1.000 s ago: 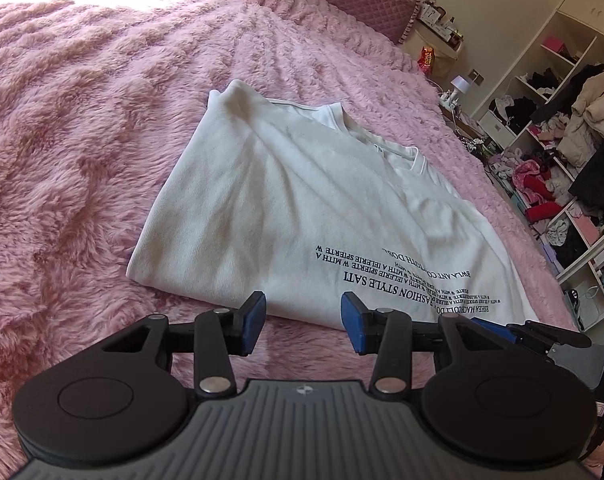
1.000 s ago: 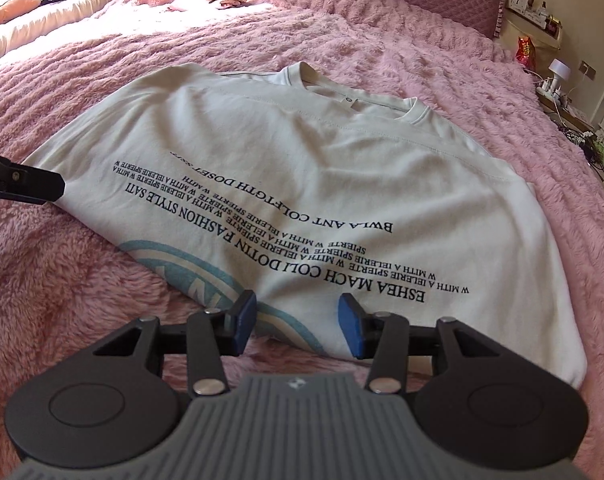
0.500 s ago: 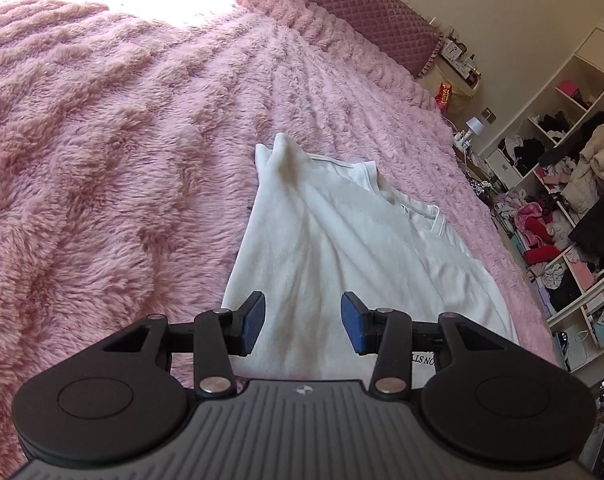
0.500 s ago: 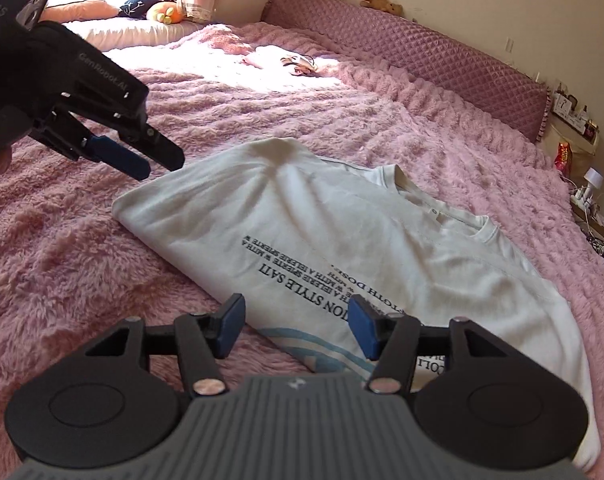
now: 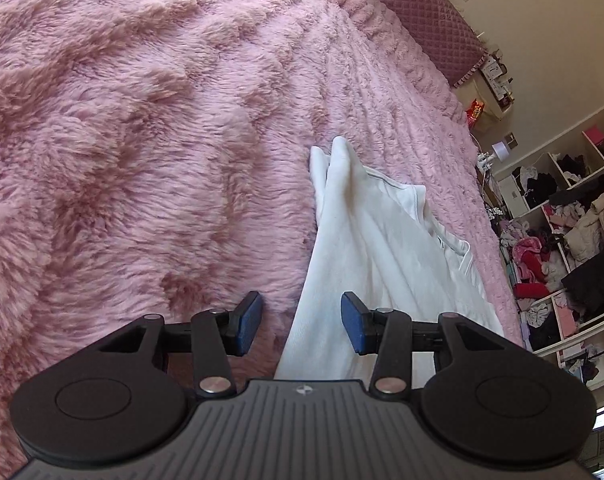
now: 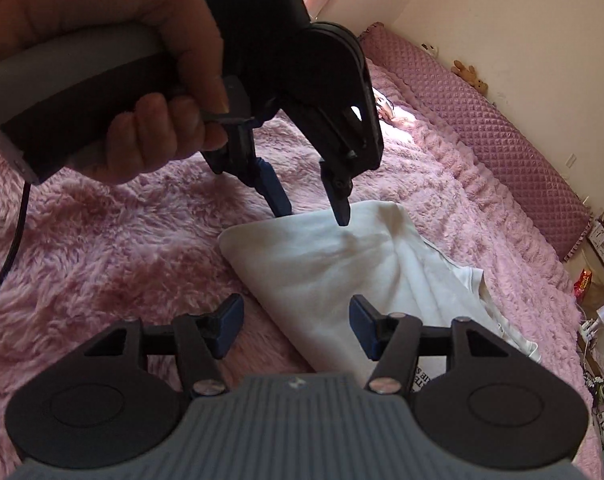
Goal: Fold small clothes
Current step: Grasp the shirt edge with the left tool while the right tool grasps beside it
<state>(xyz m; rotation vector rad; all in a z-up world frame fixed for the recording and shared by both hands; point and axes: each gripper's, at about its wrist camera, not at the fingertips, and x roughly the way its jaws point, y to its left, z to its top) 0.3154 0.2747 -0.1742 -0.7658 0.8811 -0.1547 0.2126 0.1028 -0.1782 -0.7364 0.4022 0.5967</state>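
A white T-shirt with black print (image 5: 366, 248) lies on the fluffy pink bedspread (image 5: 141, 140); it also shows in the right wrist view (image 6: 342, 272). My left gripper (image 5: 301, 323) is open, its jaws straddling the shirt's left folded edge. In the right wrist view the left gripper (image 6: 314, 204) points down at that edge, one tip beside the cloth and one just over it. My right gripper (image 6: 295, 327) is open and empty, low over the shirt's near part.
A quilted pink headboard (image 6: 502, 120) runs along the far side of the bed. Open shelves stuffed with clothes (image 5: 562, 240) stand to the right. A bedside shelf with a snack bag (image 5: 476, 111) and a small lamp is near the wall.
Both grippers have moved left and forward along the shirt to its left folded edge. The left gripper now hangs close in front of the right camera. Both stay open.
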